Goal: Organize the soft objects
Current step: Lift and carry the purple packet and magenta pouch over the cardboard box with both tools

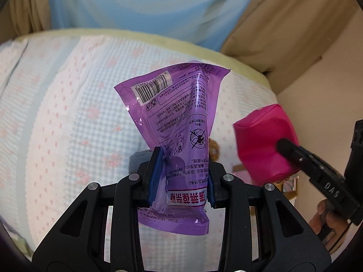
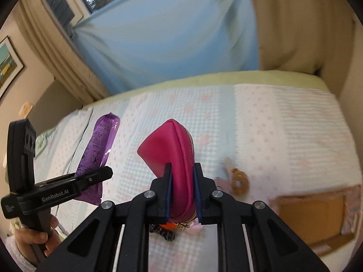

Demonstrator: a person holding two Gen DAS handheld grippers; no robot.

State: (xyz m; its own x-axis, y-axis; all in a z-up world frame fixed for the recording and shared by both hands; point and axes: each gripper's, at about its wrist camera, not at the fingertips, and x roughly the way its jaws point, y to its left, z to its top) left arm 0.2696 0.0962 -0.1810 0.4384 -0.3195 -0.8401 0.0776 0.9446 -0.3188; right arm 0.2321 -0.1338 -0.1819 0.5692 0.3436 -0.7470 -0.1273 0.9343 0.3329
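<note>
Left gripper (image 1: 184,176) pinching the lower half of a crinkled purple plastic packet (image 1: 175,122) printed with a barcode and upside-down text, blue pads (image 1: 156,176) pressed into both sides. Packet raised clear of the bedspread, upper end flaring wide and leaning toward the far edge of the bed, bottom seam hanging just below the pads. Same purple packet seen edge-on from the right wrist view (image 2: 99,149), gripped by the left tool (image 2: 99,176) with a hand (image 2: 37,235) wrapped around the handle.

Right gripper (image 2: 182,192) clamped on a magenta zippered fabric pouch (image 2: 172,156), jaws squeezing its lower body from either side, gold zipper chain (image 2: 182,224) dangling beneath. Pouch lifted above the bed, pointed end aimed up and away. From the left wrist view, the same pouch (image 1: 263,140) held just right of the packet, the two apart, one black finger (image 1: 292,151) of the right tool lying across it.

Below both, a quilted bedspread (image 2: 283,117) in pale blue and white with small pink flowers. Resting on it: a fuzzy brown ring-shaped hair tie (image 2: 238,182) and a shallow brown cardboard box (image 2: 313,217) with patterned sides, near the right gripper. A small dark furry item and something orange (image 2: 169,229) partly hidden under the pouch, identity unclear. Light blue curtain (image 2: 163,36) flanked by beige curtains behind the bed.
</note>
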